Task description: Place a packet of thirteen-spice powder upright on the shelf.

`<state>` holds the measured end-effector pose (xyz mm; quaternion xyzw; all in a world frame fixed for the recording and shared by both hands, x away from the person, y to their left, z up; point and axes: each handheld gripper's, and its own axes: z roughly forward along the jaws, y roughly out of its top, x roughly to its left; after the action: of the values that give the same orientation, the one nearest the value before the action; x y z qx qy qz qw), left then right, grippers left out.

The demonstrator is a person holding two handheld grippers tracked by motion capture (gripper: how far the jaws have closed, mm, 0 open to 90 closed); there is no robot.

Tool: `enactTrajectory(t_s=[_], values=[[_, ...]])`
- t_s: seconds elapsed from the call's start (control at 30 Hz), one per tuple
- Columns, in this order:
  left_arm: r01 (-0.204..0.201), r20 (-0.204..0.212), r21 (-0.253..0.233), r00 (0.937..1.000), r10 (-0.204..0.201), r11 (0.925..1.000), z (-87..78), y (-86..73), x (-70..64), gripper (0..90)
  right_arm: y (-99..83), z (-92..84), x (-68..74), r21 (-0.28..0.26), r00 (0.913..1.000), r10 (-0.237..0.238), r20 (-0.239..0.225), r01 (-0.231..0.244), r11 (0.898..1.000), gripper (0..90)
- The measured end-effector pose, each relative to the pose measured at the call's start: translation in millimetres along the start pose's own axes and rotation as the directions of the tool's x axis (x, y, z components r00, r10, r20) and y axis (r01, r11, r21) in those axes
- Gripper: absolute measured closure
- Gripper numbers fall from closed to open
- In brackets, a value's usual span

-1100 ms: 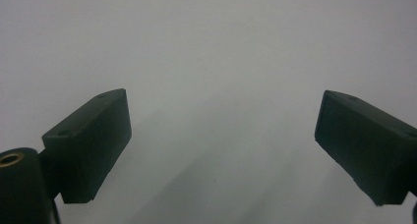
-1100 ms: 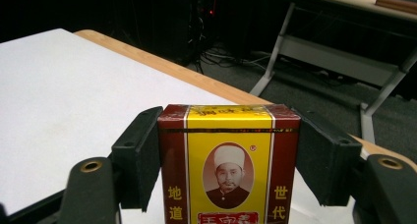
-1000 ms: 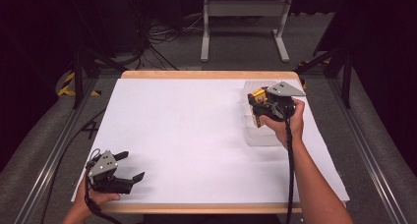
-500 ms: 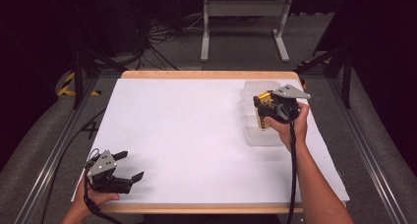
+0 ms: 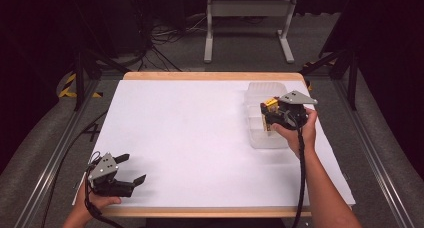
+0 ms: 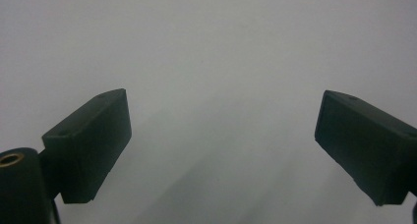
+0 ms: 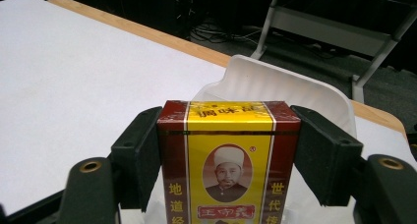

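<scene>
Clamped between the black, blocky pads of the right gripper [image 5: 270,117]: a small rectangular carton [image 7: 228,160], glossy card printed in yellow and dark red, with gold edging, a portrait oval and Chinese characters on the face. Held upright, pads pressing both narrow sides. Positioned over a translucent plastic tray [image 5: 263,91], thin-walled with rounded corners and a curled lip, sitting at the right far part of the table [image 5: 200,138]. Flat matte white sheet across the tabletop, pale wooden edge showing around it. Near the front left corner, the left gripper [image 5: 131,169], resting low on the white surface, jaws spread wide with nothing between them; chunky black wedge-shaped pads with small screw holes, grey three-cornered plate on top. Black cable trailing from each gripper along the forearm.
</scene>
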<state>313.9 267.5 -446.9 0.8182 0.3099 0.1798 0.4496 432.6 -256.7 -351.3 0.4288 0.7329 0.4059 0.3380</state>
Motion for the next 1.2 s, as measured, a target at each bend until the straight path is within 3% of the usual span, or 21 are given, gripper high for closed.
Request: enactTrajectory(t_s=[0.67, 1.2], values=[[0.004, 0.003, -0.001, 1.0000, -0.004, 1.0000, -0.6, 0.1, -0.3, 7.6, -7.8, -11.8, -2.3, 0.102, 0.9977, -0.062, -0.026, 0.064, 0.993, 31.6], [-0.001, -0.002, -0.005, 1.0000, 0.001, 1.0000, -1.7, 0.4, 0.5, 7.6, -12.6, -12.3, -6.9, 0.123, 0.9970, -0.075, -0.015, 0.077, 0.989, 28.0]])
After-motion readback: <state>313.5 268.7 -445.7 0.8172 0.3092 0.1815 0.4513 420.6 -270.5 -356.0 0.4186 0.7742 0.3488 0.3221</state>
